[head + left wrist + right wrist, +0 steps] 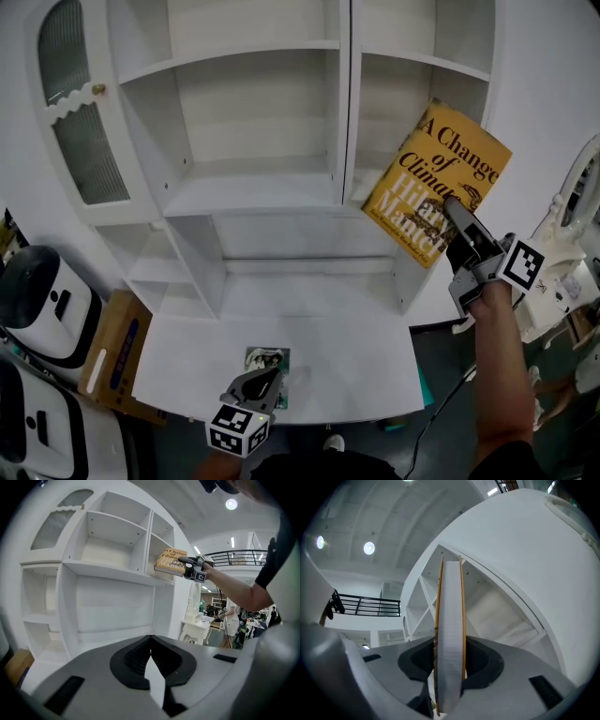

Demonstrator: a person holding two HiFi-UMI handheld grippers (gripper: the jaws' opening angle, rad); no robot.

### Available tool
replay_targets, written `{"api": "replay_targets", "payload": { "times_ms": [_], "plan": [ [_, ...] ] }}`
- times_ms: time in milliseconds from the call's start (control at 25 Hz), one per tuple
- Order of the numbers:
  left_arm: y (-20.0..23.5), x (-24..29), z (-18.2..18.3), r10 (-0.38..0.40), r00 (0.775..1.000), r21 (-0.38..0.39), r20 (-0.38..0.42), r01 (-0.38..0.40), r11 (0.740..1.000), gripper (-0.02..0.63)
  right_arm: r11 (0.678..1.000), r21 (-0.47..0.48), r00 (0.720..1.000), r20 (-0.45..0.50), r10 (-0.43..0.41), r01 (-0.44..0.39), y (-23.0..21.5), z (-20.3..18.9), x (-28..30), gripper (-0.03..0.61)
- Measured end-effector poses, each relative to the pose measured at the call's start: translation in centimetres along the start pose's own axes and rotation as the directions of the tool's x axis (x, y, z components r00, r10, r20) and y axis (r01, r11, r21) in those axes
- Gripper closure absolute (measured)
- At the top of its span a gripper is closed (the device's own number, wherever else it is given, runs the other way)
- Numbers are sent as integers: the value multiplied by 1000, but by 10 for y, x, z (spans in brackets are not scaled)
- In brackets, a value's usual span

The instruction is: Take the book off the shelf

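The yellow book [436, 178] hangs tilted in the air in front of the right-hand compartment of the white shelf unit [253, 192], clear of its boards. My right gripper [448, 208] is shut on the book's lower edge. In the right gripper view the book [450, 634] stands edge-on between the two pads, its white pages facing me. From the left gripper view the book [171, 562] and the right gripper [190, 566] show beside the upper right compartment. My left gripper [267, 375] hovers low over the white desk top [356, 347], its jaws [150, 641] shut with nothing in them.
A small photo card [267, 361] lies on the desk under the left gripper. The glazed cabinet door [80, 122] stands open at the left. White appliances [42, 300] and a cardboard box [117, 352] sit at lower left; white ornate furniture [572, 244] is at the right.
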State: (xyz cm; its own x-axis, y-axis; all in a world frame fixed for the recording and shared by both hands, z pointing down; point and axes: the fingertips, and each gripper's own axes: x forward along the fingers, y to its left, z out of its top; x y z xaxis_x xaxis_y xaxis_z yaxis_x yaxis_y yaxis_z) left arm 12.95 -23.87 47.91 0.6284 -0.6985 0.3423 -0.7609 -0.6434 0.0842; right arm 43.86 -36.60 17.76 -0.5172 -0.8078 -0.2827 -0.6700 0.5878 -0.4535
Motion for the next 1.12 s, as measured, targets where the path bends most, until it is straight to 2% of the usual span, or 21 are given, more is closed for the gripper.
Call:
{"api": "replay_targets", "payload": {
  "times_ms": [120,240,400,520,600,760,840,960,1120],
  "plan": [
    [7,-14,-12,-14,1000,-3,-17,14,1000,603,996,74,998,-42,51,-47,19,-40,-22,426],
    [16,-21,-5,-33,999,2,-13,33,999,603,987,151,993,-96,75,-60,30,-80,-39,426],
    [14,-35,-20,-76,997,4,-23,77,997,603,964,266,983,-178,55,-6,35,-163,-80,425],
    [14,-47,-37,-110,993,9,-48,111,994,603,948,314,959,-282,36,57,42,-235,-111,425],
    [12,-53,-49,-133,989,2,-64,133,991,603,933,341,923,-385,25,117,41,-288,-128,425],
    [7,-63,-69,-164,984,0,-71,164,986,603,905,364,816,-577,32,221,32,-386,-154,425],
    [5,-64,-77,-169,983,-6,-75,169,986,603,868,379,762,-647,1,320,15,-427,-167,425],
    [-1,-64,-87,-174,981,-12,-91,173,985,603,810,415,705,-710,4,414,-7,-470,-174,425],
    [-3,-58,-86,-146,985,-14,-96,146,989,603,780,449,645,-761,78,436,-35,-504,-161,425]
  ]
}}
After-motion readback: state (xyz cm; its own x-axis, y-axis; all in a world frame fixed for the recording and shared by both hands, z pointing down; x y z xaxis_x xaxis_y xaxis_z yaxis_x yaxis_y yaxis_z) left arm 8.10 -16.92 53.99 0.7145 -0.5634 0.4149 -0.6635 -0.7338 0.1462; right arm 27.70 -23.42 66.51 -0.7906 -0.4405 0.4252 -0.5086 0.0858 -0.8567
